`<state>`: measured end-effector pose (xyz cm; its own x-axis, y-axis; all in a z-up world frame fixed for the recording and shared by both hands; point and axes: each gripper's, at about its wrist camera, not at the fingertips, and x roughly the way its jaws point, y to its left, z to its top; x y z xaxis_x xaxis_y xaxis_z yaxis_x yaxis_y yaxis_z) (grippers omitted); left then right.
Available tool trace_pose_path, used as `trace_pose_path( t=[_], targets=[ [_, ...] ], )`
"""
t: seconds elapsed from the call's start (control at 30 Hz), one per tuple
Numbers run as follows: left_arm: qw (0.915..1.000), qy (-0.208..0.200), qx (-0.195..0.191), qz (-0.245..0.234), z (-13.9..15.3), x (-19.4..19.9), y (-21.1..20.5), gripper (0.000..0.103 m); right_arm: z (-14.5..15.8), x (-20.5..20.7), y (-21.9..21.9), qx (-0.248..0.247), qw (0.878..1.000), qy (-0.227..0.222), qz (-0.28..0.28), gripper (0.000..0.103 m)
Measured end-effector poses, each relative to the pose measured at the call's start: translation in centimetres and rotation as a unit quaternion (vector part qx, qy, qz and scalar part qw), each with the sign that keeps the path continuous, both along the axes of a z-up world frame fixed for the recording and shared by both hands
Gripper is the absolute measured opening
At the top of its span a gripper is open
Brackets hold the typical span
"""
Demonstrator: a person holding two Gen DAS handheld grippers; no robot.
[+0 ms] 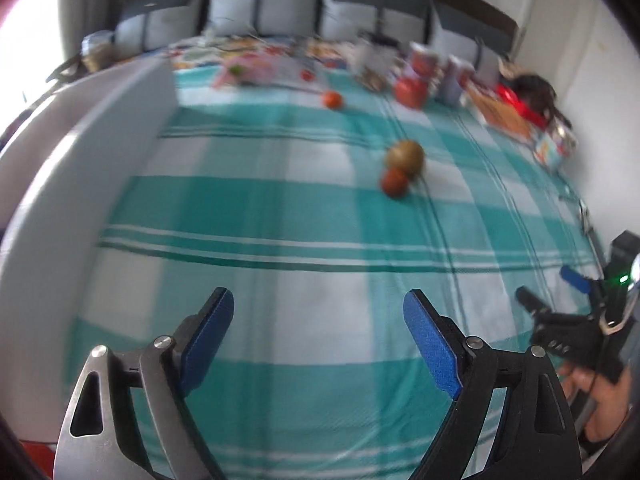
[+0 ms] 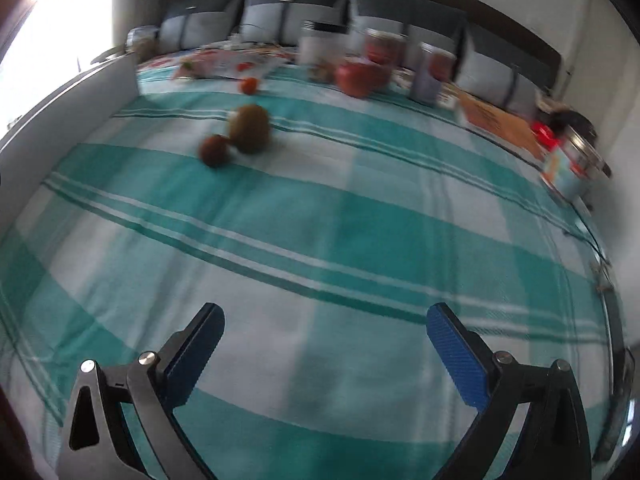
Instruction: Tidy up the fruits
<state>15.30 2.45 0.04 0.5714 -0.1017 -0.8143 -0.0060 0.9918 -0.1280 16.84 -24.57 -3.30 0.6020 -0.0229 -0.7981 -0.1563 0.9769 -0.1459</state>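
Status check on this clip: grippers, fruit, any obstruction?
Left gripper open, empty; right gripper open, empty. Brown-green round fruit touching small reddish fruit on teal checked cloth, ahead. Path clear.

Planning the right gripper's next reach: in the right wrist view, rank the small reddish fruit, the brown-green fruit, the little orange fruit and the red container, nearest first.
1. small reddish fruit, centre-left on the cloth.
2. brown-green fruit, touching it, just behind.
3. little orange fruit, farther back.
4. red container, back, right of centre; too close to call against the orange fruit.

We see a small fruit (image 2: 215,150) touching a larger fruit (image 2: 249,128) on the bed (image 2: 360,216); farther back lies another fruit (image 2: 249,85), with jars (image 2: 434,72) right of it.
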Motion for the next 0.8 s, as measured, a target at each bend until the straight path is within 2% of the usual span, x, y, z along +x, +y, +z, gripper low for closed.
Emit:
trace_pose_path(
  t=[0.1,0.27,0.3,0.33,0.53,0.8],
  targets=[
    [0.9998,0.005,0.010,-0.017,-2.3,2.4,-3.5,0.088,-0.6,0.0,-4.0,0.012,0.999,-0.002,-0.048,0.100],
    [0.9985,0.005,0.049,-0.025,-5.3,4.3,-6.9,0.089,-1.3,0.3,-5.5,0.047,0.997,0.010,-0.066,0.103],
    [0.9977,-0.008,0.062,-0.025,-5.6,4.1,-7.3,0.091,-1.3,0.1,-5.4,0.051,0.996,0.011,-0.067,0.103],
    [0.9970,-0.023,0.069,-0.026,-5.8,3.7,-7.4,0.092,-1.3,0.2,-5.6,0.055,0.996,0.013,-0.067,0.103],
    [0.9977,-0.017,0.062,-0.020,-6.0,4.0,-7.2,0.098,-1.5,-0.1,-4.9,0.055,0.996,0.013,-0.068,0.103],
    [0.9977,-0.016,0.062,-0.019,-6.2,4.1,-7.2,0.099,-1.5,0.0,-4.9,0.055,0.996,0.014,-0.068,0.103]
  ],
)
